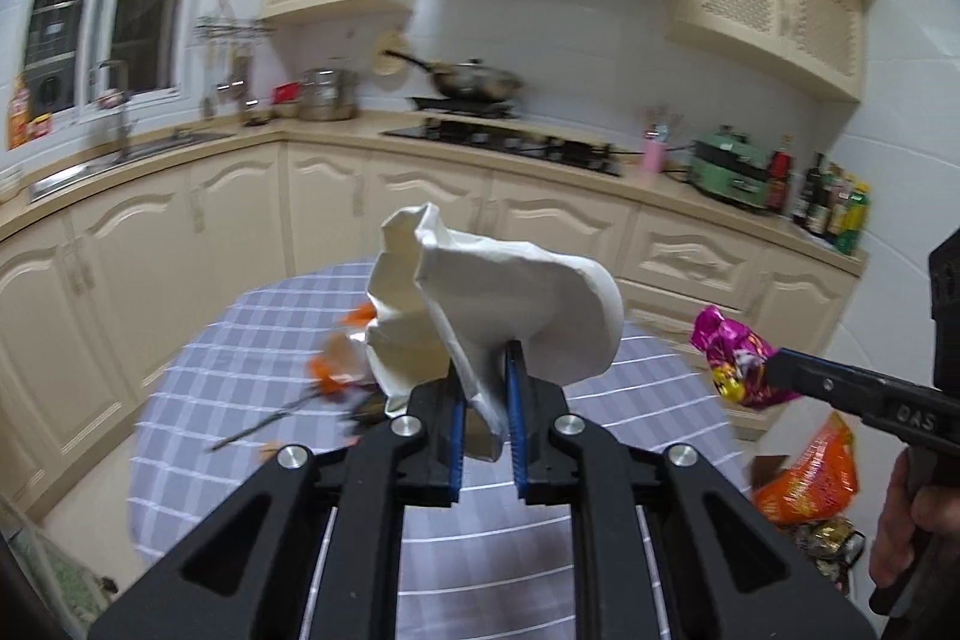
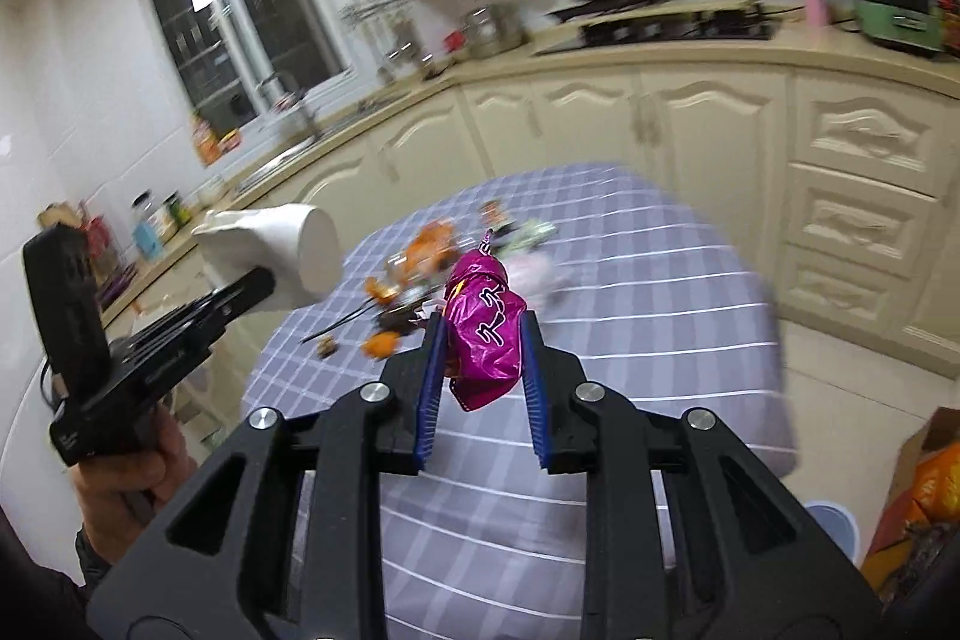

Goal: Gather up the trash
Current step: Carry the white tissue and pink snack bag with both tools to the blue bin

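My left gripper [image 1: 485, 370] is shut on a crumpled white paper napkin [image 1: 492, 298] and holds it above the table. The napkin also shows in the right wrist view [image 2: 282, 250], beside the left gripper [image 2: 258, 283]. My right gripper [image 2: 485, 325] is shut on a shiny magenta snack wrapper [image 2: 486, 334], held above the table; it also shows at the right of the left wrist view [image 1: 735, 358]. A heap of trash [image 2: 420, 274] with orange peels, wrappers and a skewer lies on the purple checked tablecloth [image 2: 630, 292].
The round table [image 1: 240, 352] stands in front of cream kitchen cabinets [image 1: 198, 220]. A box with orange bags and wrappers [image 1: 810, 484] sits on the floor at the right; it also shows in the right wrist view [image 2: 924, 496]. A blue round lid [image 2: 831, 520] lies near it.
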Demonstrator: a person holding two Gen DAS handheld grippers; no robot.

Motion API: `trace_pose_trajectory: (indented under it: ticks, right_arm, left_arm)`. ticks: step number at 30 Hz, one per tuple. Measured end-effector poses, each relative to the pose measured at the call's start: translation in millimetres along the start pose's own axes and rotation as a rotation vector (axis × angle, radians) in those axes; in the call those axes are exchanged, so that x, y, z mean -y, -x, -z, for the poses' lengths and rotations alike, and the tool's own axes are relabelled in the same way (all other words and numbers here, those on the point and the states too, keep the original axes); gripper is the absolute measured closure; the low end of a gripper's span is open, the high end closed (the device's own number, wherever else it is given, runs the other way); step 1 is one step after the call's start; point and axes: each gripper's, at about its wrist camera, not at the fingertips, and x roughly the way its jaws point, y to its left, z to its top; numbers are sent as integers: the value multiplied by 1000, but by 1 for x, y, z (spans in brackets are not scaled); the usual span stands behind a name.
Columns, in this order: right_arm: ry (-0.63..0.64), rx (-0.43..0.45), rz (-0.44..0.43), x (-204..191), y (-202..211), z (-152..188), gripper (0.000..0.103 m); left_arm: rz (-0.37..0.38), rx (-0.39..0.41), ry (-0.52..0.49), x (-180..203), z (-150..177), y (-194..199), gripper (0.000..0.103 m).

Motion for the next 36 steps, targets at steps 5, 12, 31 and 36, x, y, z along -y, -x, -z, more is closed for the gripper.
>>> trace_pose_trajectory:
  ticks: [5, 12, 31, 36]
  right_arm:
    - [-64, 52, 122, 56, 47, 3, 79]
    - [-206, 79, 319, 150, 103, 26, 79]
    - [-646, -132, 456, 342, 95, 170, 79]
    - [-739, -168, 448, 370, 78, 191, 76]
  left_arm:
    - [119, -13, -66, 67, -2, -15, 92]
    - [296, -88, -164, 163, 15, -46, 92]
    - [525, -606, -563, 375, 190, -189, 91]
    - [542, -735, -652, 404, 233, -229, 68]
